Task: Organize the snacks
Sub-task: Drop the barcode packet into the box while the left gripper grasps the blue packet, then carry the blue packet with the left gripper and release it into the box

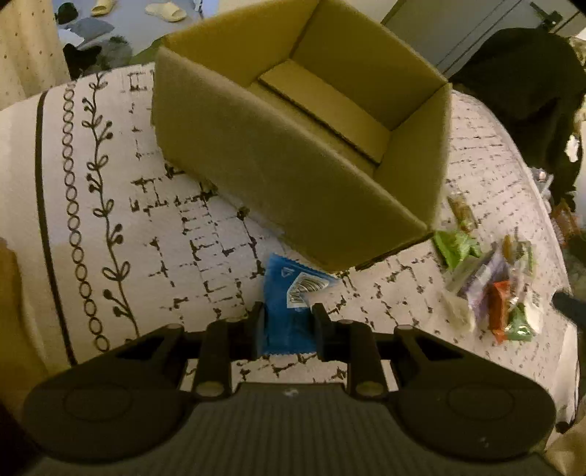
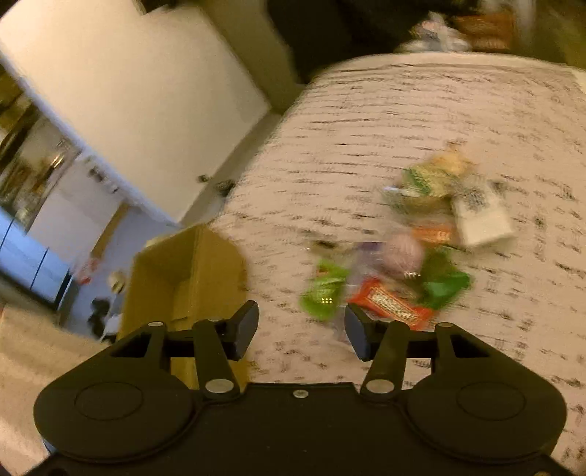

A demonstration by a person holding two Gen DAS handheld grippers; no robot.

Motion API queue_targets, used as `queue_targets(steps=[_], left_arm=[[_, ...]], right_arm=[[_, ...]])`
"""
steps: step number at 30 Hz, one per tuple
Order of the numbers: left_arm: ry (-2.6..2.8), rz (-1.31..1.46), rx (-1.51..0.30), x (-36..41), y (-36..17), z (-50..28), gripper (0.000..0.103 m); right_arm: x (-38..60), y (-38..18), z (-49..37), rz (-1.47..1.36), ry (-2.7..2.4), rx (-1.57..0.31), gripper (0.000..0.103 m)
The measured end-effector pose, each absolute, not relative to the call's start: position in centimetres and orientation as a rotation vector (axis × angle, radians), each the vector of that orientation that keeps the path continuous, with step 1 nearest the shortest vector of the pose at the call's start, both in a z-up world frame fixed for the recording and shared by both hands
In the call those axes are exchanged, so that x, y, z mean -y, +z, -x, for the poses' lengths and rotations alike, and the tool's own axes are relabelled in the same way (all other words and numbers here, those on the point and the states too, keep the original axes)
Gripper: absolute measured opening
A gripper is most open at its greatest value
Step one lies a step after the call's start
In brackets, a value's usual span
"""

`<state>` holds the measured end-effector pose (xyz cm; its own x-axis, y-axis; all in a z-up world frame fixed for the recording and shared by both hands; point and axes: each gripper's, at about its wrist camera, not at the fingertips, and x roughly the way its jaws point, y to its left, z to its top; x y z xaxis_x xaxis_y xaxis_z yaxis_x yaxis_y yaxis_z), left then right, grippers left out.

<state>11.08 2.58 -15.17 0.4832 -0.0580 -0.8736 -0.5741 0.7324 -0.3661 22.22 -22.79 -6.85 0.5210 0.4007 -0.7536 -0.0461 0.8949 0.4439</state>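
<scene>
My left gripper [image 1: 287,315] is shut on a blue snack packet [image 1: 289,304] and holds it above the patterned cloth, just in front of the open cardboard box [image 1: 278,161]. The box holds only a loose cardboard sheet [image 1: 322,106]. A pile of snack packets [image 1: 490,289] lies to the right of the box. My right gripper [image 2: 300,326] is open and empty, above the cloth, just short of the same pile [image 2: 403,256]; an orange packet [image 2: 388,304] and a green packet [image 2: 322,289] lie nearest its fingers. The box's corner [image 2: 183,278] shows at the left. This view is blurred.
The white cloth with black pattern [image 1: 110,205] covers the surface. Slippers [image 1: 164,11] and dark clothes [image 1: 91,55] lie on the floor beyond. A dark object [image 1: 531,91] stands at the right. A white wall [image 2: 128,91] and a doorway lie left in the right wrist view.
</scene>
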Motion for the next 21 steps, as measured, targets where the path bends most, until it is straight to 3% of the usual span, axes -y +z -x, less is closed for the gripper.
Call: queue_targets(steps=[11, 15, 21], left_arm=[[0.306, 0.624, -0.925, -4.2, -8.6, -8.5, 0.024], [0.291, 0.611, -0.889, -5.0, -6.1, -8.5, 0.024], [0.292, 0.586, -0.808, -6.6, -3.2, -10.1, 0.025]], right_arm=[[24.9, -9.3, -22.7, -0.459, 0.145, -1.044, 0.056], [25.0, -8.8, -22.9, -0.446, 0.145, -1.031, 0.062], [25.2, -7.5, -23.1, -0.417, 0.185, -1.009, 0.064]])
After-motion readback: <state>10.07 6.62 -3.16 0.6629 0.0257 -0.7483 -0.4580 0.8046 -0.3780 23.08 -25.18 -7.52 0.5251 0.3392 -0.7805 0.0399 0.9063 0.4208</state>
